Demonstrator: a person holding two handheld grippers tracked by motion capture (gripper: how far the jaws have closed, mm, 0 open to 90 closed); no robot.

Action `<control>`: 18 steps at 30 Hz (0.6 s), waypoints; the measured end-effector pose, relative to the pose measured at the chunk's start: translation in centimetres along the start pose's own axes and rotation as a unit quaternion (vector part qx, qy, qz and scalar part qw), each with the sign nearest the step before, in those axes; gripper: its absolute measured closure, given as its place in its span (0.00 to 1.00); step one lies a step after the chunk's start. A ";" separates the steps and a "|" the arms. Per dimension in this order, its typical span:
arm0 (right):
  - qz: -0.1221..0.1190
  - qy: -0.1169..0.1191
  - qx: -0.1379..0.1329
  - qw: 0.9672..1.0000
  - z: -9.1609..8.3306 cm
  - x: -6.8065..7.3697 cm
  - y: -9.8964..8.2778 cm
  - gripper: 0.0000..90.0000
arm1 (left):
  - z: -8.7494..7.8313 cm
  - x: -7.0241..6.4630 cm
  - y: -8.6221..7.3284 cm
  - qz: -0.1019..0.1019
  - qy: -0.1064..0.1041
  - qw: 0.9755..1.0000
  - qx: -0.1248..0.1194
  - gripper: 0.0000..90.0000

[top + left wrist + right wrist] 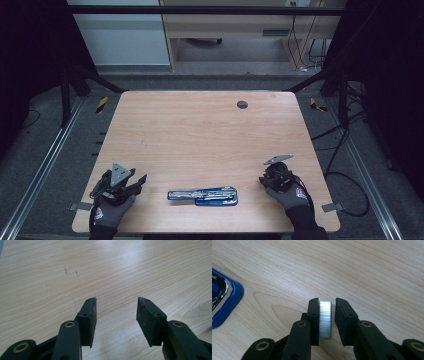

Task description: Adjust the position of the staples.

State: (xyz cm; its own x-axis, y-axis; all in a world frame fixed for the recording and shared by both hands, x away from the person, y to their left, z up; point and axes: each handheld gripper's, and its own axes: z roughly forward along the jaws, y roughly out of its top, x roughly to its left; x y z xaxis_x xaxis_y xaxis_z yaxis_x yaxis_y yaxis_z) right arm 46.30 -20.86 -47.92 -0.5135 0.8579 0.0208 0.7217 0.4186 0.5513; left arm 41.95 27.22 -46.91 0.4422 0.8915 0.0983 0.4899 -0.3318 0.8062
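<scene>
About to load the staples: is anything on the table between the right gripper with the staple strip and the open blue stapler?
Nothing visible does. The staple strip sits between the right gripper's fingers, against one pad with a gap to the other. In the high view, bare table lies between that gripper and the stapler.

No text, label, brand, number or sign can be read anywhere in these views. A small patch on the back of each glove, at about 5 and 7 o'clock on the table, is too blurred to make out.
</scene>
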 end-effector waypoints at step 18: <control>-0.005 0.004 0.003 1.000 0.0 0.1 0.1 0.87 | 0.0 0.0 0.0 0.002 0.000 1.000 0.001 0.57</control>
State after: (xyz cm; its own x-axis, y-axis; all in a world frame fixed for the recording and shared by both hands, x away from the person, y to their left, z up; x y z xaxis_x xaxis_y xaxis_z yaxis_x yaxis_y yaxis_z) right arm 46.30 -20.77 -47.85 -0.5243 0.8512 0.0212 0.7188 0.4291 0.5469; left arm 41.95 27.16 -46.88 0.4445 0.8900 0.1015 0.4896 -0.3363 0.8045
